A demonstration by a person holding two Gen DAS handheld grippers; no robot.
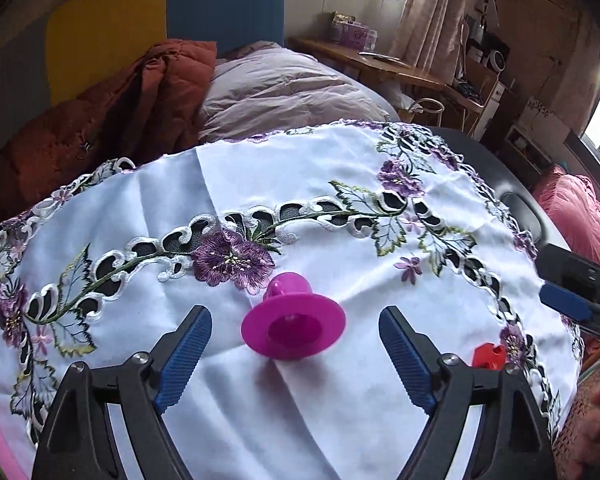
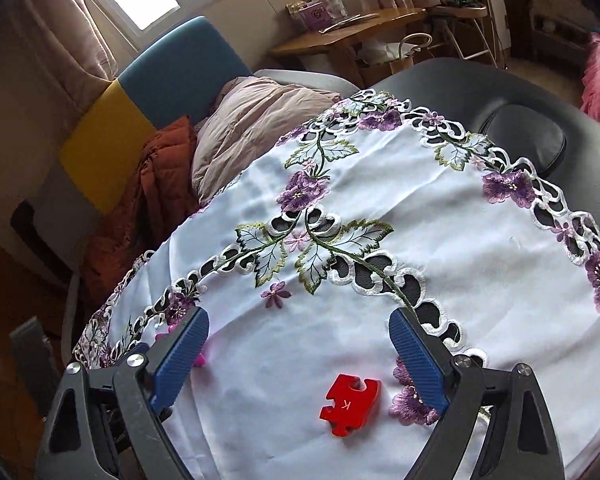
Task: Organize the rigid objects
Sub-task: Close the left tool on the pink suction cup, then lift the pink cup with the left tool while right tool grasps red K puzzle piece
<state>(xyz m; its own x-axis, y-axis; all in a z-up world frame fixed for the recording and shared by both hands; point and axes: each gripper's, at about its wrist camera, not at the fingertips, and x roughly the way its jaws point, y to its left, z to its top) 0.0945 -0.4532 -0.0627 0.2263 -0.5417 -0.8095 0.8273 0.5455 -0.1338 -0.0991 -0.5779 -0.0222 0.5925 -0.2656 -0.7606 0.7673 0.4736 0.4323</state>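
- Two task things on the table (image 2: pixel 440 80): one pink cup (image 1: pixel 293 325) and one red puzzle piece (image 2: pixel 350 404). Both sit on the white cloth (image 1: pixel 340 168) with the purple flower embroidery.
- The cup lies tipped on its side, wide brim toward the left camera, right in front of the left gripper (image 1: pixel 295 322) and between the lines of its two fingers (image 1: pixel 184 356). Nothing is touching it.
- Left gripper is spread wide and holds nothing.
- The puzzle piece lies flat, with a "K" on top, just ahead of the right gripper (image 2: pixel 299 326) and a bit toward its right finger. Not touched either.
- Right gripper is also wide apart, nothing in it.
- From the left camera the puzzle piece peeks out just beyond the right finger, and the right gripper shows at the right edge.
- Behind the table: one bed (image 1: pixel 284 88) with a pale duvet and one rust-orange jacket (image 1: pixel 112 120) on it.
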